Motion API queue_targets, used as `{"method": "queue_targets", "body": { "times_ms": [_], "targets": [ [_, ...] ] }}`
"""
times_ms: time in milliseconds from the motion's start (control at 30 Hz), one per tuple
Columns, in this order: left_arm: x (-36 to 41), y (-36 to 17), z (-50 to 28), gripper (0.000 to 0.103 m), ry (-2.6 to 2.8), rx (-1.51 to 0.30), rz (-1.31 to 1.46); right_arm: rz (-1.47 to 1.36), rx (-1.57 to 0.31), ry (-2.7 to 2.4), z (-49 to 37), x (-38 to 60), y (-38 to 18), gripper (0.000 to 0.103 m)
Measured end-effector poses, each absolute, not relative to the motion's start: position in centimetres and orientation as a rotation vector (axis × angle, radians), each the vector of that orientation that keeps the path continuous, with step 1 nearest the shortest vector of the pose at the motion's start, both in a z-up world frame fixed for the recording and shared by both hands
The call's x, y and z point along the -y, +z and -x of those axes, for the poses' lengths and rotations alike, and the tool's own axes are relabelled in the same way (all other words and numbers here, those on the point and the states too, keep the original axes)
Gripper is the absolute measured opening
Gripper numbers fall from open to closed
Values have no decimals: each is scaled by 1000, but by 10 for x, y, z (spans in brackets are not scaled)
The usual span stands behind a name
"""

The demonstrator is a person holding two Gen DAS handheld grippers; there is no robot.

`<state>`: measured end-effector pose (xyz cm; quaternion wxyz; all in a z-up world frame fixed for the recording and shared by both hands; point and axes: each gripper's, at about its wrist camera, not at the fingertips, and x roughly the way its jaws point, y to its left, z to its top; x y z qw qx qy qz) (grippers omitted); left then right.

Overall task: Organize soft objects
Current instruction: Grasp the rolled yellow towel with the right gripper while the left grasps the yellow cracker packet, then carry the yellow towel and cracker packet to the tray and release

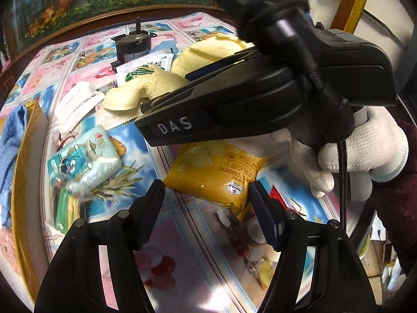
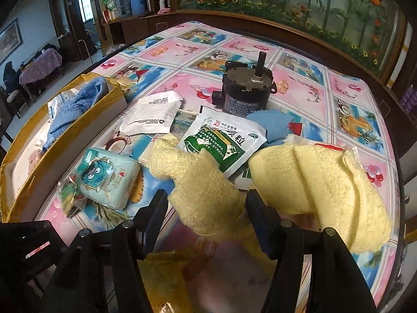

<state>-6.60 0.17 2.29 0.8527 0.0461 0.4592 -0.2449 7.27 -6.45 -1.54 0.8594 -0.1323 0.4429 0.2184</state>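
Note:
A pale yellow towel (image 2: 312, 182) lies crumpled on the patterned table, and one lobe of it (image 2: 206, 198) reaches between the open fingers of my right gripper (image 2: 207, 206). The jaws stand wide and do not pinch it. The towel also shows in the left wrist view (image 1: 146, 86), behind the right gripper's black body (image 1: 234, 99). My left gripper (image 1: 207, 195) is open and empty just in front of a yellow cracker bag (image 1: 216, 169). A blue cloth (image 2: 78, 104) lies in the cardboard box (image 2: 31, 151) at the left. A blue tissue pack (image 2: 106, 177) lies near the box.
A dark motor (image 2: 245, 91) stands mid-table. A green-and-white sachet (image 2: 224, 143), a white pouch (image 2: 153, 117) and a small blue cloth (image 2: 271, 125) lie around it. A wooden cabinet with a painted panel (image 2: 299, 5) runs behind the table.

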Motion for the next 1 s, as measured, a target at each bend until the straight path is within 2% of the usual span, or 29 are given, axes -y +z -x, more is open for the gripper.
{"method": "queue_targets", "body": {
  "times_ms": [200,267,433,800,1000],
  "targets": [
    [2,21,57,72,-484,-948,-105,246,-945,444,-86,63,-20,62],
    [7,20,54,72,-494,-951,-105,221,-950,442,-86,66,-21,50],
    [13,21,59,72,-555,-952,-104,139,-969,454,-77,84,-14,44],
    [35,27,69,72,-669,-917,-218,-152,-932,491,-47,156,9,42],
    [37,31,68,72,-661,-950,-183,-207,-1007,426,-53,176,-12,42]
  ]
}}
